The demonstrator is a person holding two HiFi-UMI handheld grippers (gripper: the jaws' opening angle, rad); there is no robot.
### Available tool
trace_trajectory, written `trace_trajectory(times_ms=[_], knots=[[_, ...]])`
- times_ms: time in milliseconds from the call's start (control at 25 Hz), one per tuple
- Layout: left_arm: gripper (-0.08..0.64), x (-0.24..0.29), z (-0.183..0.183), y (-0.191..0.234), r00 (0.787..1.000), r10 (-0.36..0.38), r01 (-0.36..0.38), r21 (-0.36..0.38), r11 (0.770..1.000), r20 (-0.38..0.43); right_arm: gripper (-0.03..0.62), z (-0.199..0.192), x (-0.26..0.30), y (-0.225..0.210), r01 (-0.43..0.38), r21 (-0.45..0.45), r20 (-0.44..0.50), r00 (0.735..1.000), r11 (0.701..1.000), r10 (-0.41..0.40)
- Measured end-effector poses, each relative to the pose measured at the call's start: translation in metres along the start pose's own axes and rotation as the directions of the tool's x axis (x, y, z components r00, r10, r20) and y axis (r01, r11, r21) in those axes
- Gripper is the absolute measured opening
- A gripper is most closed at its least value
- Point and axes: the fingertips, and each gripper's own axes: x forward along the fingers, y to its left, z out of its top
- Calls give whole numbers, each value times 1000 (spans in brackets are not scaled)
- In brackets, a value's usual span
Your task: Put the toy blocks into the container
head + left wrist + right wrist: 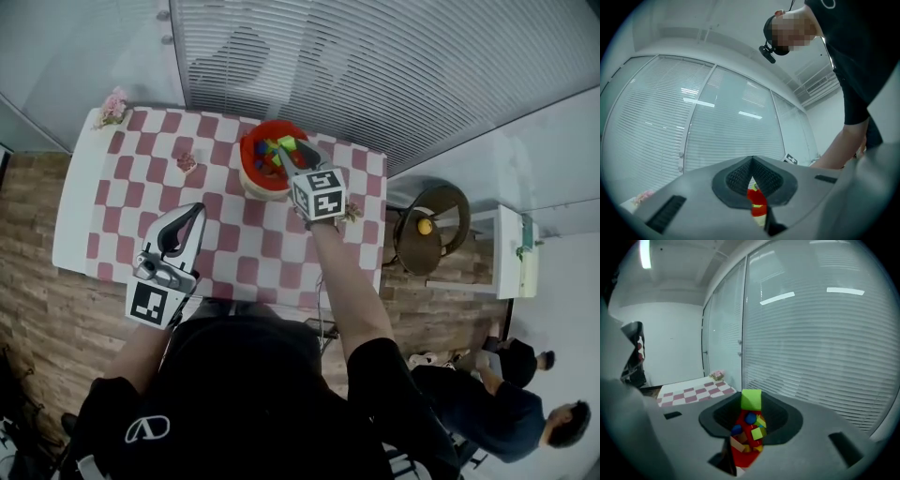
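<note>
A red container (251, 161) with several coloured blocks in it stands at the far middle of the checkered table (103, 202). My right gripper (292, 150) hangs over its rim, shut on a green block (287, 143). In the right gripper view the green block (751, 399) sits pinched between the jaw tips, straight above the red container (743, 458) and its blocks. My left gripper (195, 212) is held above the table's near edge, shut and holding nothing. In the left gripper view its tips (751, 162) meet, and the red container (758, 204) shows through the gap below them.
A small pink toy (187, 162) lies on the cloth left of the container, and a flower bunch (113, 106) sits at the far left corner. A round stool (430, 228) with a yellow object and a white shelf (516, 248) stand right of the table. Two people (511, 398) are at the lower right.
</note>
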Motion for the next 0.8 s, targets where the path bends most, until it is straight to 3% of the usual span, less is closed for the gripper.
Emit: trace_trajectory(times_ms=[200, 360, 640, 800], knots=[[6, -2, -1, 1, 1000, 6, -6, -3, 1000, -9, 145, -40, 33, 1, -27, 37, -154, 988, 999, 32], [5, -2, -1, -1, 1000, 4, -4, 0, 1000, -7, 182, -46, 37, 3, -33, 9, -182, 983, 999, 35], [6, 2, -2, -2, 1000, -9, 9, -7, 1000, -6, 184, 4, -16, 13, -5, -62, -14, 1000, 998, 4], [6, 9, 1, -7, 1000, -28, 28, -12, 1000, 5, 170, 39, -71, 25, 20, -65, 124, 992, 998, -12]])
